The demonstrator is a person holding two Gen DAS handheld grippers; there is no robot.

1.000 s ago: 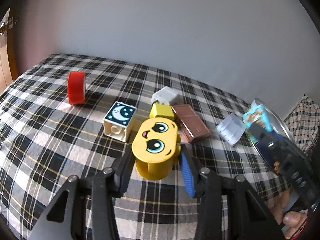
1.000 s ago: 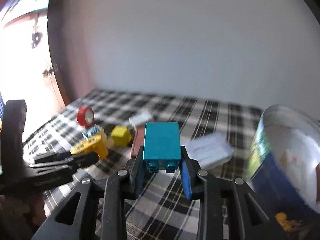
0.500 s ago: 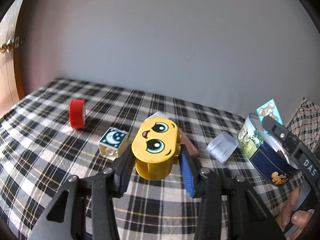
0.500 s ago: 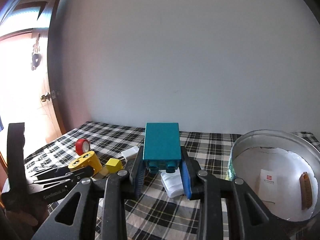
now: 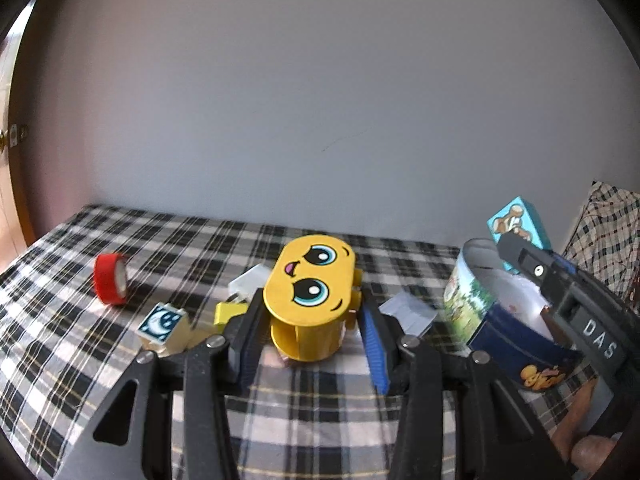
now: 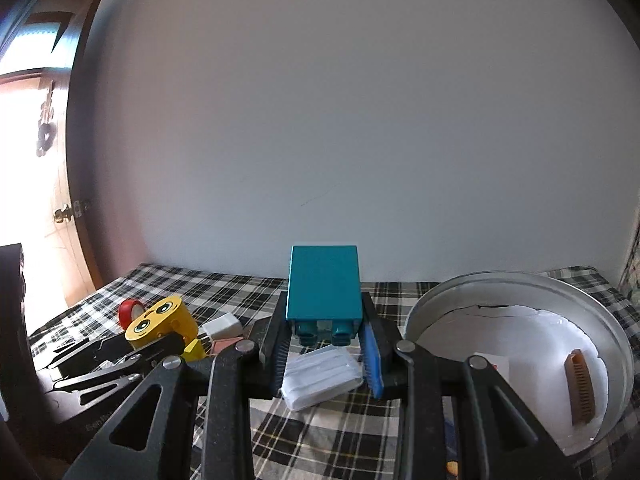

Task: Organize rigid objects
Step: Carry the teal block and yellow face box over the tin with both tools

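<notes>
My left gripper [image 5: 310, 332] is shut on a yellow toy block with a cartoon face [image 5: 310, 286], held above the checked bedcover. In the right wrist view that same yellow face block [image 6: 160, 320] shows at the left with the left gripper [image 6: 156, 346] around it. My right gripper [image 6: 326, 344] is shut on a teal toy brick [image 6: 324, 284], its studs facing the camera. The round tin [image 6: 520, 280] stands to the right, open, with white paper and a brown comb-like piece [image 6: 580, 388] inside. From the left wrist view the tin [image 5: 504, 320] is at right and the teal brick [image 5: 518, 222] shows a bear picture.
On the bedcover lie a red tape roll [image 5: 110, 284], a moon block [image 5: 162, 322], a small yellow cube [image 5: 228, 312], a white piece [image 5: 248, 280], a clear plastic box [image 6: 322, 378] and a pink-brown flat piece [image 6: 224, 346]. A wall stands behind; a door is at left.
Both grippers have risen and tipped up with their blocks, so more wall shows. The tin has come fully into the right wrist view, and the loose items sit lower and farther off.
</notes>
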